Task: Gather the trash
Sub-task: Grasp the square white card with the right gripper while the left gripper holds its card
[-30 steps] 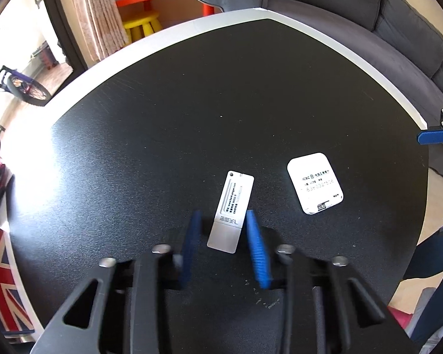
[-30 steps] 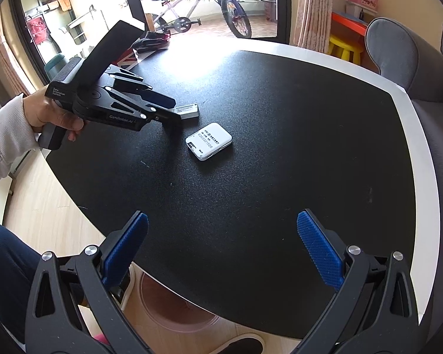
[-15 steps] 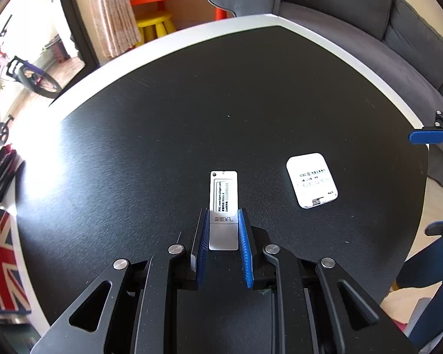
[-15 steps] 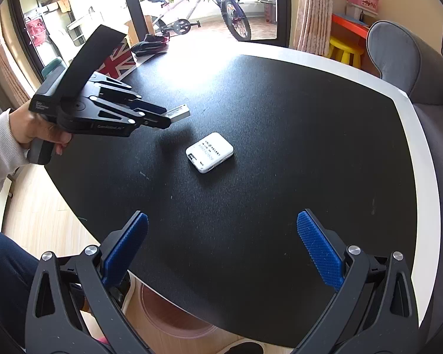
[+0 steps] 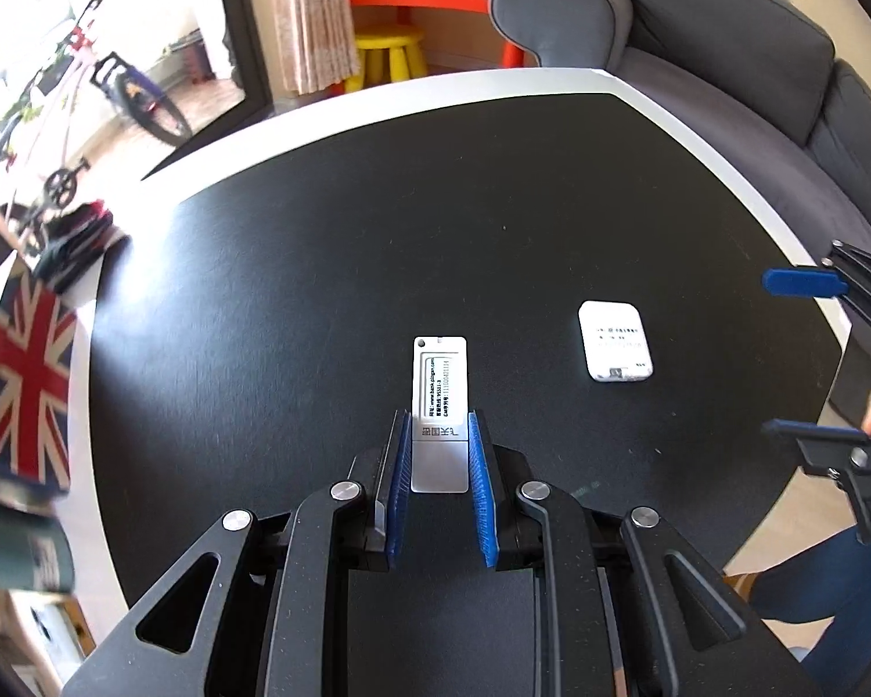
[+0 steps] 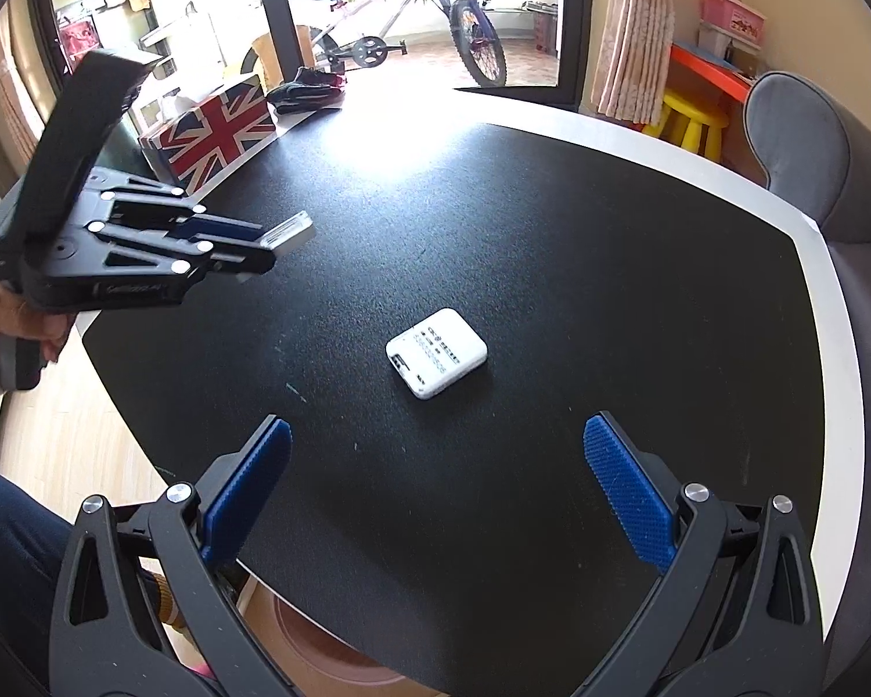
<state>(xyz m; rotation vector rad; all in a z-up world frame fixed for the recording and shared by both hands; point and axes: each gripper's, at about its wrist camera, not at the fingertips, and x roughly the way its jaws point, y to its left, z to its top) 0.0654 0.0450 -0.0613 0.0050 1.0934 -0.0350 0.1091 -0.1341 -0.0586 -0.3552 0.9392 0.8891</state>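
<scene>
Left wrist view
My left tool: its blue pads are clamped on the lower end of the slim white-and-silver plastic stick with printed text, lifted clear of the round black desk with a white rim.
Other trash: the flat white rounded-square plastic device lies on the desk to the right, well apart from the stick.

Right wrist view
My right tool: blue pads spread wide with nothing between them, hanging above the near desk edge.
White device: flat on the desk, just ahead of the pads.
Left tool: in my hand at left, stick jutting from its tip above the desk.
Union Jack box: on the desk's far left rim.
</scene>
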